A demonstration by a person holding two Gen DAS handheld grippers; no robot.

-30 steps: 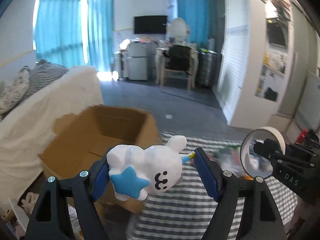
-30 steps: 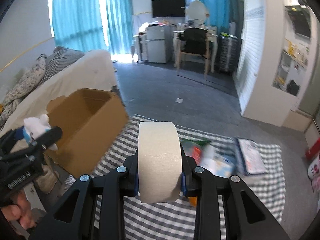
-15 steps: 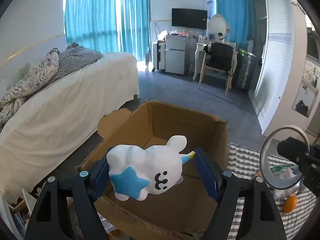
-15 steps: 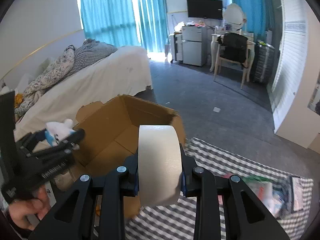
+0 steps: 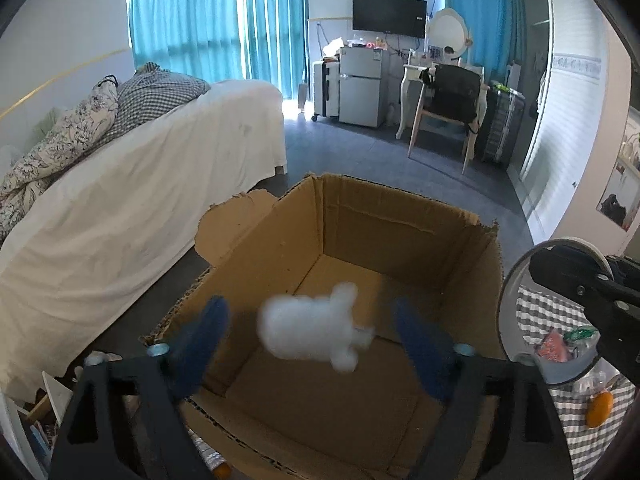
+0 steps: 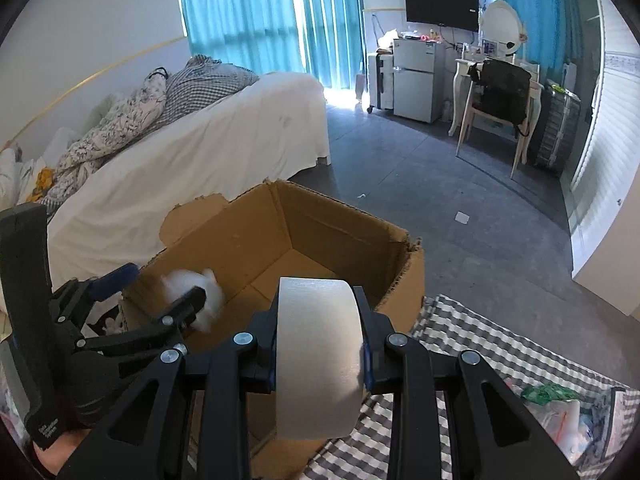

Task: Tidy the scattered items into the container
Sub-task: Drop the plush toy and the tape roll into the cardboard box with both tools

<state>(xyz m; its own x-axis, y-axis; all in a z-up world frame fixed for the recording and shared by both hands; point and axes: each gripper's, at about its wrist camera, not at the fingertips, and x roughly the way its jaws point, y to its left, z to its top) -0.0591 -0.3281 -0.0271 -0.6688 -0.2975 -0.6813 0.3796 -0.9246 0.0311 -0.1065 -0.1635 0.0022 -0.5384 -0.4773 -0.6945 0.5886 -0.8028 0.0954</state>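
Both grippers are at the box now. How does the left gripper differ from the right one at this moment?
The left gripper has its jaws opening, and the white toy sits blurred between them, touching neither pad; the right gripper is shut on the roll of tape. The left one's pads stand wide apart, while the right one's press both sides of the roll. Both are over the open cardboard box.

The cardboard box (image 5: 408, 216) is open on top, and most of its floor is bare. A bed (image 6: 224, 144) stands close along its left side, a torn flap (image 5: 236, 220) sticking up between them. Beyond the box the grey floor (image 6: 460, 208) lies open.
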